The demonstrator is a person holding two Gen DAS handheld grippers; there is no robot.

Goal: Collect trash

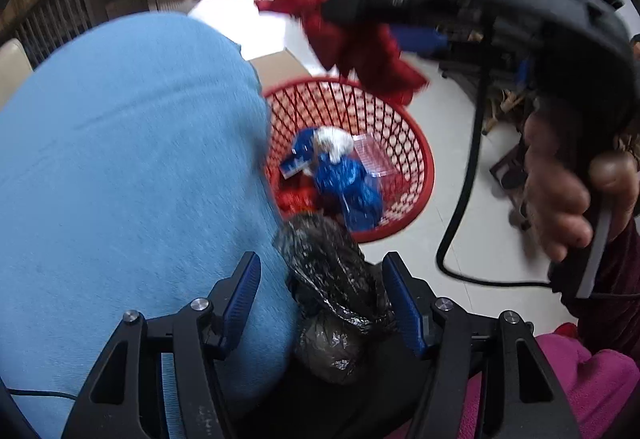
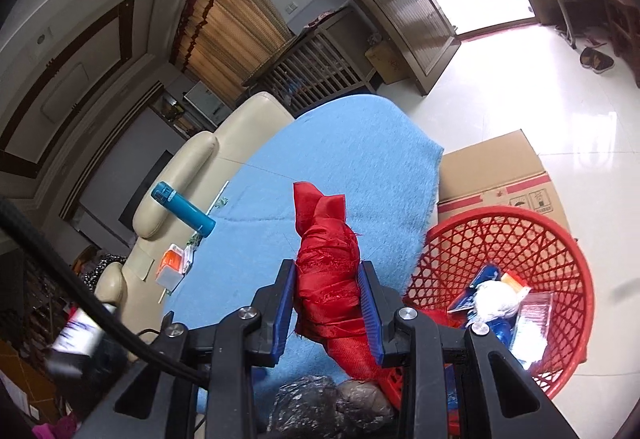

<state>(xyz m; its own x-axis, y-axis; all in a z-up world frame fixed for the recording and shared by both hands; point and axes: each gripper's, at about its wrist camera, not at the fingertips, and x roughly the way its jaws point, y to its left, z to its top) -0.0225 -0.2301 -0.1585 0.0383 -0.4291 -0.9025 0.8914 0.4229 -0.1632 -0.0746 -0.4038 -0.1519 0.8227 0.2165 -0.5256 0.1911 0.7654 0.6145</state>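
Desk (image 1: 120, 167) with blue cloth fills the left half of the left wrist view. At bottom centre, left tool (image 1: 322, 303) stands wide; the crumpled black plastic bag (image 1: 332, 279) lies between its pads, touching the right pad, with a gap to the left one. Not gripped, by my reading. The bag's long axis runs up the frame, pointing toward the red basket (image 1: 416, 143) just above it. Basket sits on the floor beside the desk edge and already holds blue and white wrappers (image 1: 344, 175).

Upper right of that view: right tool (image 1: 332, 13) holds a red cloth scrap (image 1: 360, 51), which hangs above the basket's far rim.

Right wrist view: right tool (image 2: 326, 299) is narrowed onto the red cloth scrap (image 2: 326, 271), pads pressing both sides, scrap's long axis along the fingers. Red basket (image 2: 560, 239) lies to the lower right of the tool.

Judgement: right tool is nearer a drop; scrap needs carrying rightward over the basket opening before release. Motion blur limits certainty.
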